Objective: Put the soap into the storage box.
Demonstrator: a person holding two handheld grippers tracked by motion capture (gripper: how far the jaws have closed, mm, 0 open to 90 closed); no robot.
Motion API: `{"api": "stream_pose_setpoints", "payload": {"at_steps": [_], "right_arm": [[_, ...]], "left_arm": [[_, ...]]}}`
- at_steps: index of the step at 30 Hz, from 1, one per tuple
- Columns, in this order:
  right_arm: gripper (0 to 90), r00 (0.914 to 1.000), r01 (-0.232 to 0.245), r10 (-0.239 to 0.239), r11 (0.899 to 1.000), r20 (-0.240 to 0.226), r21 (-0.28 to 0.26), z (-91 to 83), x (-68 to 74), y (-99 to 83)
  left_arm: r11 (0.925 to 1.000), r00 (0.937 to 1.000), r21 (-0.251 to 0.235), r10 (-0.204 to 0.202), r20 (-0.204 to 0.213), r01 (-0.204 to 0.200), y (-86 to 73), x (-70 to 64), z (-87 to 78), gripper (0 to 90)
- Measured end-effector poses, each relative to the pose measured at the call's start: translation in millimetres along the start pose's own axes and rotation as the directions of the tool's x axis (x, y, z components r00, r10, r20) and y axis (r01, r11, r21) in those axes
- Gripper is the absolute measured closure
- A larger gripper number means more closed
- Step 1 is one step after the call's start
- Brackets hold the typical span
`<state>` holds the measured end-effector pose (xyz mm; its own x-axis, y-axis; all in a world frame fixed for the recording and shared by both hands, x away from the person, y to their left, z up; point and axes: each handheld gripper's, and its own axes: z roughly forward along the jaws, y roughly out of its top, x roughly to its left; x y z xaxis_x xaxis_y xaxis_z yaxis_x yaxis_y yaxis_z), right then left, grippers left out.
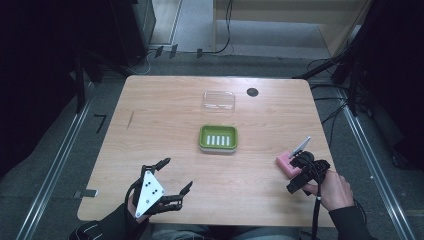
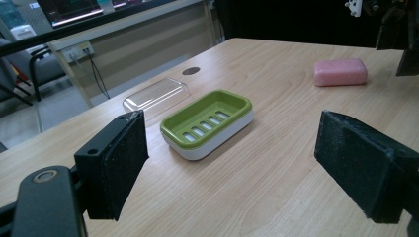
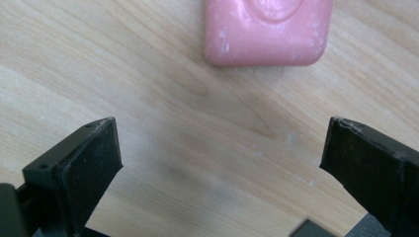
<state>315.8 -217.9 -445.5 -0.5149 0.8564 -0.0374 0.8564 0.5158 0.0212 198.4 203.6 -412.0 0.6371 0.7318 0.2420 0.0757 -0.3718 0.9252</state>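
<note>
Right now the right gripper (image 1: pixel 299 167) hovers over the pink soap (image 1: pixel 286 164) near the table's (image 1: pixel 165 105) right edge, jaws spread wide with nothing between them, likely lining up for a grab. Meanwhile the left gripper (image 1: pixel 176 175) waits near the front edge, jaws apart and empty, aimed at the green soap dish (image 1: pixel 218 138) at the middle. A clear lid (image 1: pixel 219 100) lies toward the far edge. From above, the right gripper covers part of the soap; its far end is cut off in the right gripper view.
</note>
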Motion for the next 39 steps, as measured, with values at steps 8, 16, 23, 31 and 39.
{"api": "stream_pose_setpoints", "payload": {"at_steps": [8,16,23,31,39], "right_arm": [[1.9,1.0,0.0,0.0,1.0,-0.008,-0.002,1.9,-3.5,8.4],[1.9,0.9999,0.0,-0.001,1.0,-0.01,-0.001,4.3,-6.7,21.6],[1.9,0.9997,0.02,-0.02,1.0,-0.013,0.003,8.4,-8.6,34.0],[3.8,0.9995,0.027,-0.027,1.0,-0.019,0.006,11.8,-10.8,46.4],[7.3,0.9987,0.043,-0.043,0.999,-0.026,0.001,16.1,-13.3,57.7]], "left_arm": [[1.0,1.0,-0.001,0.002,0.007,-0.002,0.6,-0.2,2.1,13.7],[1.0,1.0,-0.001,0.003,0.009,-0.003,0.9,-0.3,2.7,13.7],[1.0,1.0,-0.001,0.002,0.009,-0.002,0.8,-0.3,2.7,13.7],[1.0,0.9999,0.0,0.003,0.01,-0.003,0.8,-0.2,2.7,13.7],[1.0,0.9999,-0.001,0.002,0.011,-0.002,0.7,-0.3,2.8,13.6]]}}
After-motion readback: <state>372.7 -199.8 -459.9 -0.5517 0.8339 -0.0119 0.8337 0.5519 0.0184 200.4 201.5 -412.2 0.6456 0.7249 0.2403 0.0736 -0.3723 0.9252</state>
